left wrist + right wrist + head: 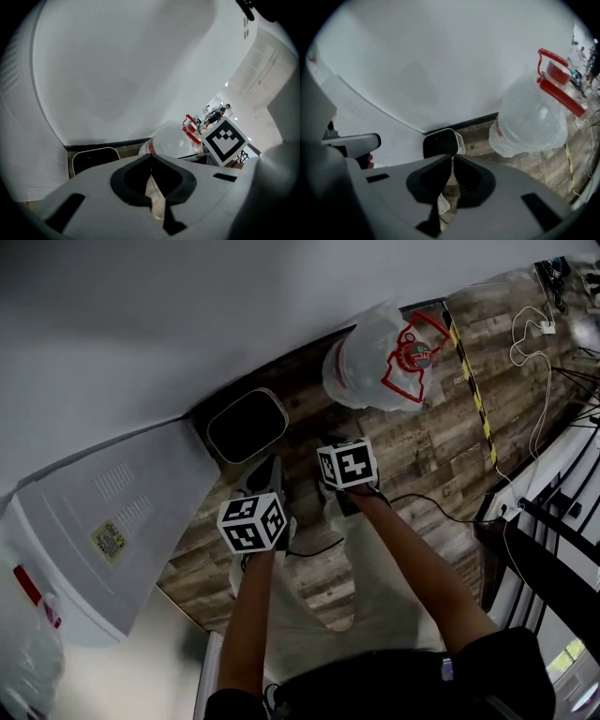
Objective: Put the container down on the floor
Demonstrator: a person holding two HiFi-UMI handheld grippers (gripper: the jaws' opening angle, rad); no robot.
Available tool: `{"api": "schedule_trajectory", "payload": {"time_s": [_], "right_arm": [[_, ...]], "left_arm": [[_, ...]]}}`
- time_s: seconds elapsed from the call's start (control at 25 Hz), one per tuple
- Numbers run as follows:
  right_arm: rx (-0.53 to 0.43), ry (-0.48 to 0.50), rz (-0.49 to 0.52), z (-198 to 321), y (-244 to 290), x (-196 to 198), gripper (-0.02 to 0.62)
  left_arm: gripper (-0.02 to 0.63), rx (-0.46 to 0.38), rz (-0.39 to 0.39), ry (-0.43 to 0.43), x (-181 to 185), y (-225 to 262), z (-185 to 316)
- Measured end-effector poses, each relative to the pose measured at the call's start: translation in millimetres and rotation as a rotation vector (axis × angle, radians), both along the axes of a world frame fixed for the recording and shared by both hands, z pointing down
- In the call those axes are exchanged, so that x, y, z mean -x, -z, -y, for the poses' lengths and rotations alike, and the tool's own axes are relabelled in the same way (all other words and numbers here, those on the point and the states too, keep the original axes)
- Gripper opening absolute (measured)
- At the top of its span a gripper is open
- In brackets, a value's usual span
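Shows the jug (380, 357) already down on the floor (431, 456), ahead of the right tongs (452, 159) and off to their right, well apart from both pairs and touched by neither. Looks clear-walled and bulbous, pale and faintly ribbed, with a red handle (558, 91) and red cap at the end pointing away from the tongs, plus a thin red band near the opposite end. Cannot settle from these angles whether standing upright or leaning. Seems set close to the wall (141, 315), probably to keep the walkway behind the tongs free. Finds the right tongs closed tip to tip, gripping nothing, only floor planks visible through the slit below the tips. Finds the left tongs (151, 161) likewise pressed together and empty, held level with the right pair and just beside them, both aimed at the wall base. Suggests, as a judgement, a release finished and the task's main step done, hence no reason for either pair to stand apart. Places a dark, white-rimmed bin (247, 425) straight ahead of the left tongs, hard against the wall and left of the jug. Notes a thin cable (422, 501) trailing on the floor to the right of the right tongs, worth avoiding on any step back.
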State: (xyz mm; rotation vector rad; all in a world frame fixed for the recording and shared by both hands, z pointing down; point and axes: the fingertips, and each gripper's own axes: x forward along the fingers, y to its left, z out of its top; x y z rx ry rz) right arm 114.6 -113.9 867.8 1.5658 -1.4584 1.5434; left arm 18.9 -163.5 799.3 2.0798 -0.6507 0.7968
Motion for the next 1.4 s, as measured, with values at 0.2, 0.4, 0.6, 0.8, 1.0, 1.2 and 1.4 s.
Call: {"api": "schedule_trajectory", "payload": {"time_s": [0.2,0.4,0.6,0.8,1.0,1.2,1.4], "right_arm": [[-0.047,0.009,0.038,-8,64,2,0.037],[-0.085,0.013,0.090,-6,123,1,0.035],[-0.128,0.034,0.106,-2,179,-5,0.035],[-0.165,0.053,0.113,-2,228,-11,0.035],[-0.231,0.108,0.085,0,278,-23,0.035],[-0.335,0.140,0.051,13,339,-37,0.035],[-0.443,0.161,0.008,32,400,-49,0.035]], "left_arm": [[0.014,-0.042,0.012,-0.031,-18,62,-15],[0.014,-0.079,0.016,-0.062,-35,120,-14],[0.014,-0.112,0.008,-0.041,-43,173,-12],[0.014,-0.134,-0.010,-0.014,-41,216,-13],[0.014,-0.158,-0.053,0.050,-45,262,-11],[0.014,-0.219,-0.108,0.063,-58,315,-13],[0.014,-0.272,-0.131,0.078,-63,366,-11]]}}
